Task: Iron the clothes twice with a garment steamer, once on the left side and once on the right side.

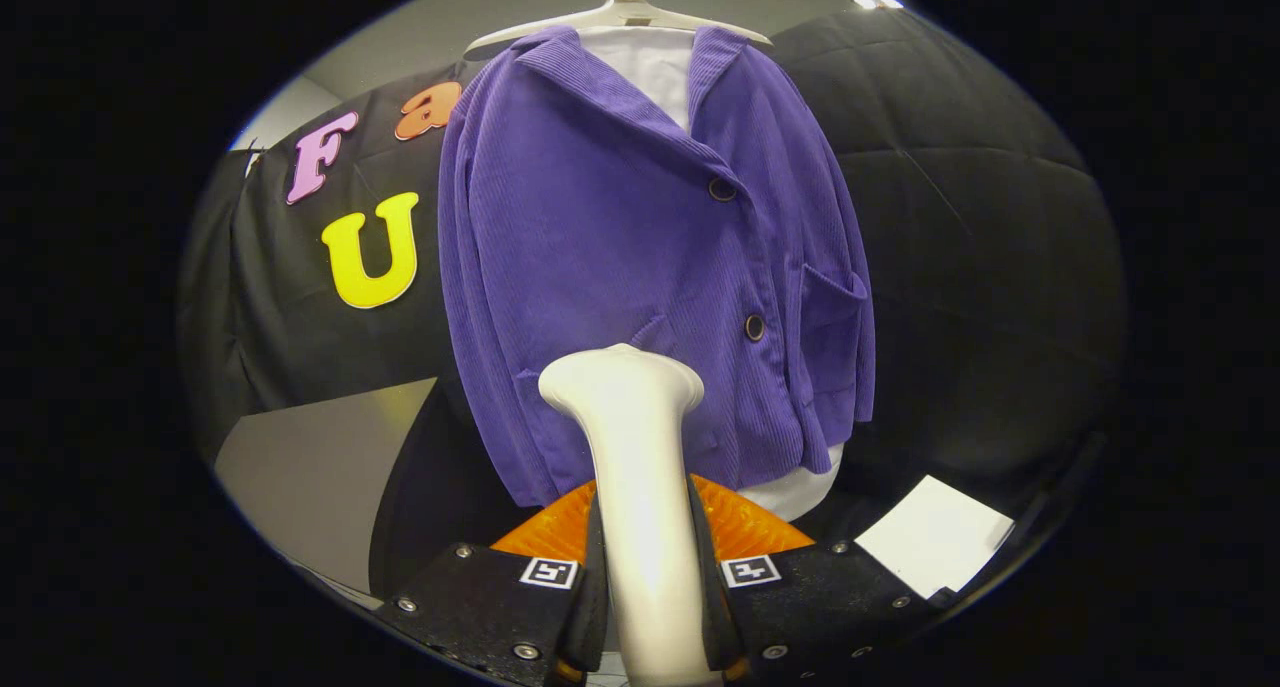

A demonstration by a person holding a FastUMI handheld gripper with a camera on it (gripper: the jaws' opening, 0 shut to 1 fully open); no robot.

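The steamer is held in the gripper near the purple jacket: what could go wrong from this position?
1. The gripper is shut on the steamer by its smooth, rounded handle only, so it may twist or slip while stroking.
2. The steamer head sits low, in front of the purple jacket; its buttons and pocket could catch the head.
3. The jacket hangs loosely on a hanger, so pushing may swing it away.

The gripper (648,577) has a dark, speckled body that is wide and flat, with silver screws along its edges. On each side, close to the fingers (594,587), there is one small square marker, black and white. The two fingers are thin, upright plates with ribbed surfaces.
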